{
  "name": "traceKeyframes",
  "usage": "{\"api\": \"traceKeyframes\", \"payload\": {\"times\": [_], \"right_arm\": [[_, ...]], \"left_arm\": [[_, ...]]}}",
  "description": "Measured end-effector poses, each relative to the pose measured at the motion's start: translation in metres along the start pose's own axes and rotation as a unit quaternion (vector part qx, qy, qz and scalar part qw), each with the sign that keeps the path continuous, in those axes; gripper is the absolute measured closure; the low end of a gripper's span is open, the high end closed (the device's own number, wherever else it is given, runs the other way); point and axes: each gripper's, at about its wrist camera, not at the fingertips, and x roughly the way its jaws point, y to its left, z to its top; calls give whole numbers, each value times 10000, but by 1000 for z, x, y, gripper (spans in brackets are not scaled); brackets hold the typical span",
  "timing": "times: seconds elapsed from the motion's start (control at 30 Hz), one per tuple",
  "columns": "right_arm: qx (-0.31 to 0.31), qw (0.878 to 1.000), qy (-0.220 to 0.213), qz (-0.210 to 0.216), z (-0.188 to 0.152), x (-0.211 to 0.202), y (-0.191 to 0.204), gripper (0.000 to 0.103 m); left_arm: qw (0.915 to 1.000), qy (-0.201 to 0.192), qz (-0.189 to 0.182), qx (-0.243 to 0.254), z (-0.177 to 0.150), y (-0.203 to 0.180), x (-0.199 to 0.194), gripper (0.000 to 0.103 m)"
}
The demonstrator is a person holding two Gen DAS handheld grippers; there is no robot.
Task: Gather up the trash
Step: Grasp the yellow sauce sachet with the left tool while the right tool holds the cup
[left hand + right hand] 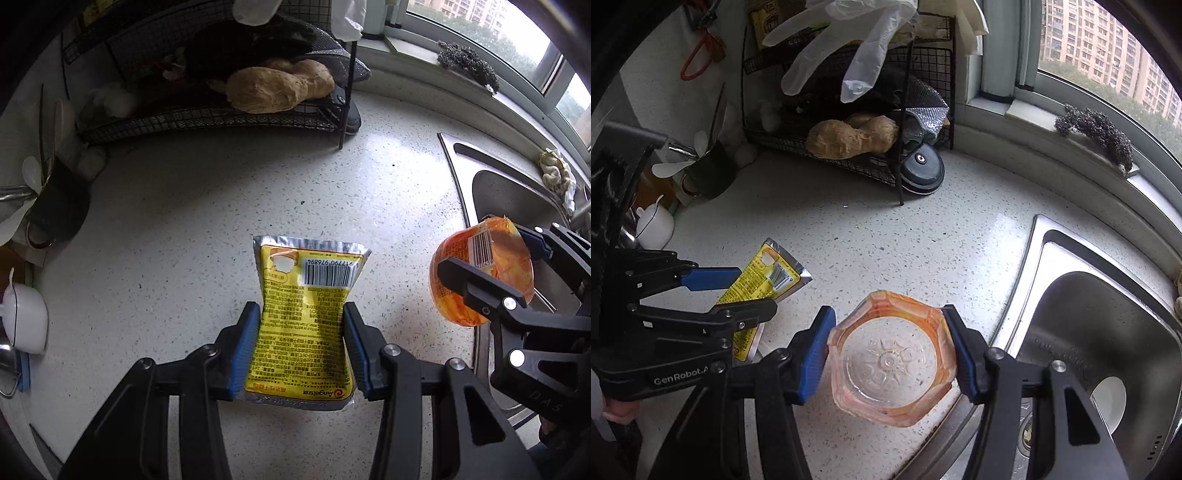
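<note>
In the left wrist view, the left gripper is clamped on a yellow and silver foil sachet, barcode showing, pinched at its waist above the speckled counter. The right gripper beside it clasps an orange plastic cup.

In the right wrist view, that cup is empty and clear-bottomed, squeezed between blue pads beside the steel sink. A wire rack holds ginger.
</note>
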Motion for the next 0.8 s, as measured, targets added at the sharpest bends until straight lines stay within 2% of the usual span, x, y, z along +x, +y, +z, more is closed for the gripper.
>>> {"api": "traceKeyframes", "payload": {"times": [0.23,0.4,0.57,0.8], "right_arm": [[-714,9966,-76,399,-6,-14,50,47],[-1176,9905,-92,707,-22,-29,92,47],[-1580,9823,-85,1005,-46,-42,130,47],[-2043,9697,22,1343,-92,-59,164,47]], "left_arm": [[9958,-111,231,-881,-54,35,-34,60],[9882,-247,463,-1438,-107,55,-67,60],[9784,-333,663,-1931,-176,73,-99,60],[9658,-311,793,-2448,-253,71,-122,60]]}}
